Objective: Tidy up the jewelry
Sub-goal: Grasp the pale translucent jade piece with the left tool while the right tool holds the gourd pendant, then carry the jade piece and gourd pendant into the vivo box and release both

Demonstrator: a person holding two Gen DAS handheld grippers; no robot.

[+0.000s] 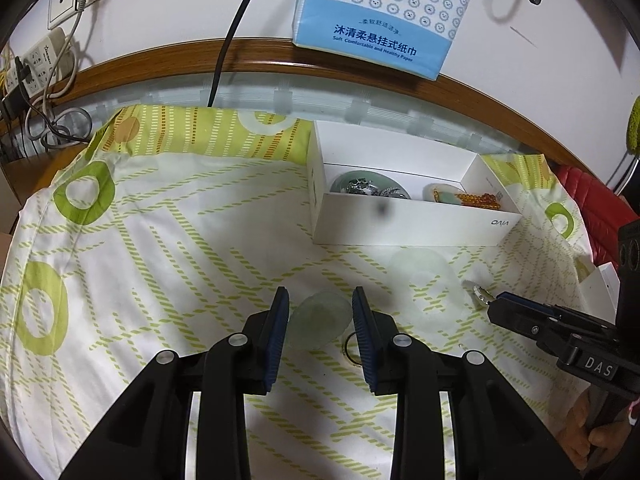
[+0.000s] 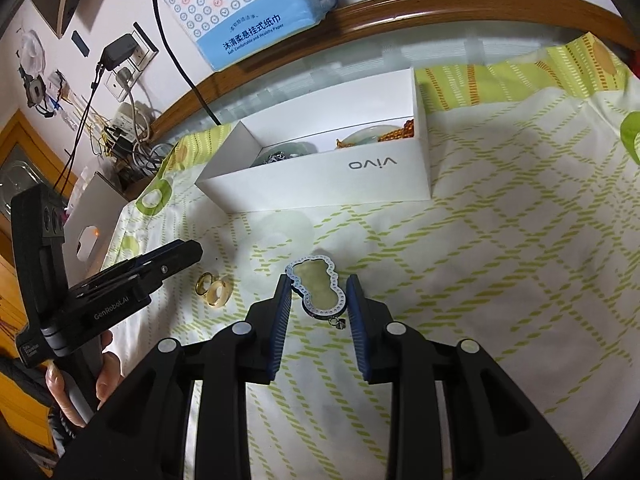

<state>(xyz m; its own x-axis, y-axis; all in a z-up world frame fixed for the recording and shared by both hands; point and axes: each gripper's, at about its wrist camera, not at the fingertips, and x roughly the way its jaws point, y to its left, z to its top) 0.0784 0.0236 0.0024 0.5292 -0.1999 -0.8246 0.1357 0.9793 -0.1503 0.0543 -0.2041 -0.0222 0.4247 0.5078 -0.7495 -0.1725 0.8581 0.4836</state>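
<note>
On the green-and-white patterned cloth (image 1: 160, 240) covering the counter, the left gripper (image 1: 320, 312) hovers with jaws open on either side of a pale green translucent jade disc (image 1: 318, 322), gripping nothing. The right gripper (image 2: 318, 300) likewise has its jaws parted around a gourd-shaped jade pendant with a silver beaded rim (image 2: 318, 290) lying flat. Two gold rings (image 2: 212, 288) sit near the left gripper. Behind them, the white open cardboard box (image 2: 320, 184) holds more jewelry.
</note>
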